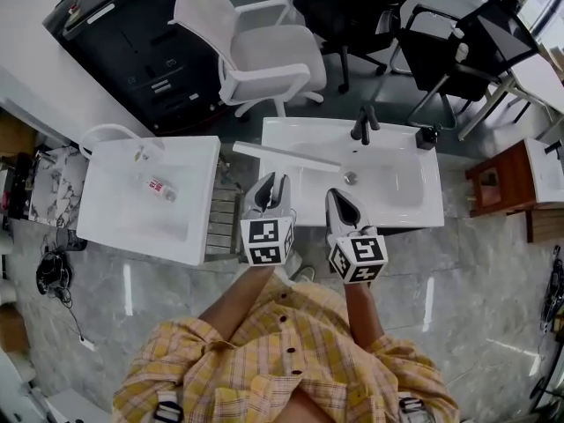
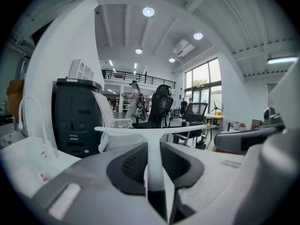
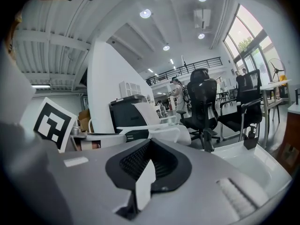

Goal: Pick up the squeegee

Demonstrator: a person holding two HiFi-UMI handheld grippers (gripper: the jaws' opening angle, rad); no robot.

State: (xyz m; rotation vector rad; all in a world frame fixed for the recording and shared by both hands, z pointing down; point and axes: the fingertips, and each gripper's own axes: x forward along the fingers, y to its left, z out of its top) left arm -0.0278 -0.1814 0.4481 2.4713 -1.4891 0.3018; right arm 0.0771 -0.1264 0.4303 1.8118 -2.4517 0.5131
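Observation:
The squeegee is white and T-shaped. Its long blade [image 1: 286,155] lies crosswise over the left rim of the white sink [image 1: 423,214], and its handle runs back into my left gripper [image 1: 271,183]. In the left gripper view the handle stands upright between the two dark pads, with the blade [image 2: 154,130] across the top, raised against the room behind. My left gripper [image 2: 154,165] is shut on that handle. My right gripper [image 1: 340,197] hovers beside it over the sink's front edge. In its own view my right gripper [image 3: 146,172] has its jaws a narrow gap apart with nothing between them.
A black faucet [image 1: 363,123] and a small dark dispenser [image 1: 426,137] stand at the sink's back. To the left, a second white basin [image 1: 119,223] holds a small bottle [image 1: 159,186]. Behind are a white chair [image 1: 256,51], black chairs [image 1: 352,11] and a black cabinet [image 1: 141,33]. A wooden stand [image 1: 493,188] is on the right.

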